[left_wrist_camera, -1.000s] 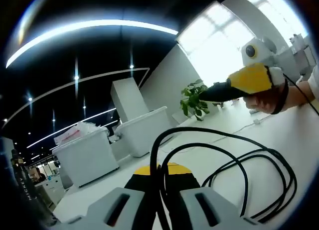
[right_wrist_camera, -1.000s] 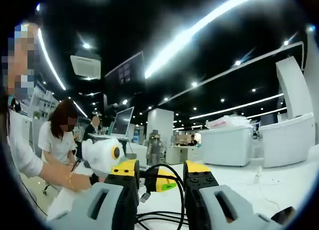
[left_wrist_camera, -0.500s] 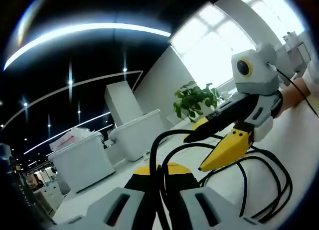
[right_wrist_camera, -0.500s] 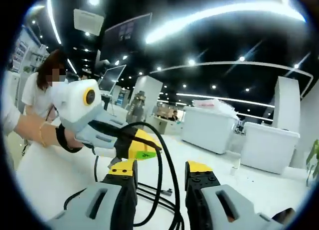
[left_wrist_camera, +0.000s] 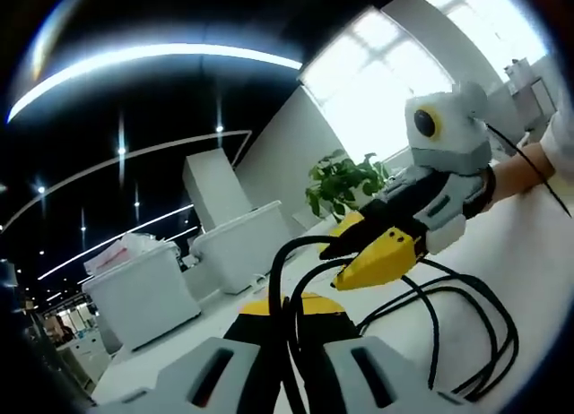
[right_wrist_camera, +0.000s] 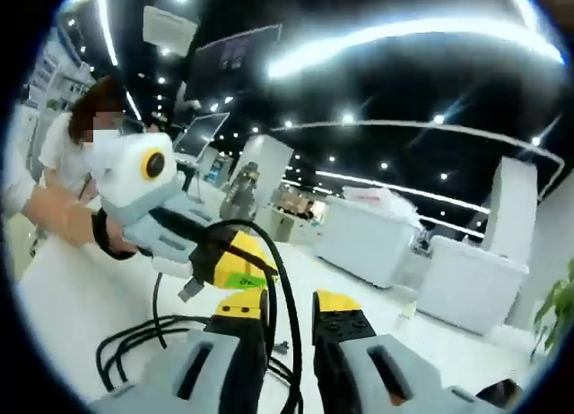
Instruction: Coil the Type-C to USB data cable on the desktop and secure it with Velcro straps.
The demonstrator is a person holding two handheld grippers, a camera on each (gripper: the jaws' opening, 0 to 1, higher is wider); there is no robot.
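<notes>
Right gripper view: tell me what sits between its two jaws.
A loop of the black cable runs up through the gap between the right gripper jaws, which stand slightly apart around it.

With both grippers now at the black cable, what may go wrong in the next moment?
1. The left gripper pinches the cable at a single spot, so the loose loops on the white table may spread or slip out.
2. The right gripper has a strand between its jaws, with the gap narrow; it might close on the wrong loop.
3. Both grippers are close together and could bump.
</notes>
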